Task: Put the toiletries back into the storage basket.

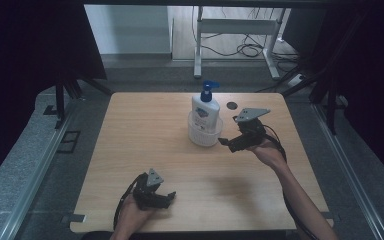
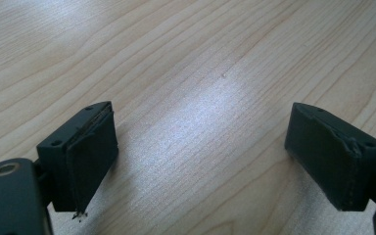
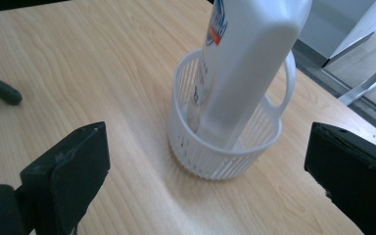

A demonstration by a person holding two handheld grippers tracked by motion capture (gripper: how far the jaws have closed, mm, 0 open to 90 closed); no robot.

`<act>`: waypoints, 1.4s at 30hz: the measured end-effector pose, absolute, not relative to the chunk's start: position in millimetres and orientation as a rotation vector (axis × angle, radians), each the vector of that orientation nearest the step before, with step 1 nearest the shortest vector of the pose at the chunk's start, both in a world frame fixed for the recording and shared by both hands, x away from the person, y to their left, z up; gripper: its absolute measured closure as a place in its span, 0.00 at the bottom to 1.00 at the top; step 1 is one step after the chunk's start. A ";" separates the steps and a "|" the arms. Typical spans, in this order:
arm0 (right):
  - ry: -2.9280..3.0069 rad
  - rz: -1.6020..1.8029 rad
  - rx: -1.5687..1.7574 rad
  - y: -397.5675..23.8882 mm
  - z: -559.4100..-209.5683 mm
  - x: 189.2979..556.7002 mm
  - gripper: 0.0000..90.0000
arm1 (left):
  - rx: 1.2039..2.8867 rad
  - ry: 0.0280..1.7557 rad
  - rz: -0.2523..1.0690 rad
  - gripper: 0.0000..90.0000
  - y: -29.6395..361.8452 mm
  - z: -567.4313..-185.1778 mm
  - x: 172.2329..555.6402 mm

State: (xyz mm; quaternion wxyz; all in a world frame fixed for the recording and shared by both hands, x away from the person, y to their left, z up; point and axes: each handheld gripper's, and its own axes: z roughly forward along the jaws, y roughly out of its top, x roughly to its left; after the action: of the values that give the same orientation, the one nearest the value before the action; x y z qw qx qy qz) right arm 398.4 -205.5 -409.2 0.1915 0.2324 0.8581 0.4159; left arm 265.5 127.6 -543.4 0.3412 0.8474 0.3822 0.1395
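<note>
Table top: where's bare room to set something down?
Bare: the table's left half, from the basket to the left edge, and the front strip between left gripper and right forearm. Crowded: back right, around pump bottle, basket and right gripper.

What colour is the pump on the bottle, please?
Blue; the pump shows best in the high view.

In the right gripper view the bottle point(image 3: 247, 63) is cut off by the top edge, so its pump is out of frame. The basket point(image 3: 215, 156) hides its base. From above, the label point(image 1: 202, 116) is too small to read.
</note>
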 end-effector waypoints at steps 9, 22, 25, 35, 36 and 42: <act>2.423 1.160 0.674 -219.6 -421.8 383.7 0.01 | 2.204 0.996 0.363 0.13 127.5 -543.4 265.4; 2.458 1.161 0.692 -233.0 -442.2 362.6 0.00 | 2.204 0.996 0.366 0.13 127.3 -543.4 265.5; 2.466 1.148 0.691 -236.5 -449.9 356.4 0.00 | 2.203 0.998 0.365 0.13 127.2 -543.4 265.3; 2.477 1.133 0.715 -244.7 -471.0 344.6 0.00 | 2.200 1.003 0.363 0.13 127.0 -543.4 265.1; 2.476 1.137 0.719 -245.9 -473.1 343.4 0.00 | 2.200 1.003 0.363 0.13 127.0 -543.5 265.1; 2.462 1.152 0.744 -251.6 -485.0 335.6 0.00 | 2.197 1.005 0.363 0.13 126.8 -543.5 265.0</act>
State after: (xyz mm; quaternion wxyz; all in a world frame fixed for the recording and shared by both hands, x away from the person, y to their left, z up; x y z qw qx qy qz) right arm 335.6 -251.6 -485.0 0.1611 0.2605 0.8621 0.4036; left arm 265.0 126.8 -543.5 0.3422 0.8449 0.3866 0.1397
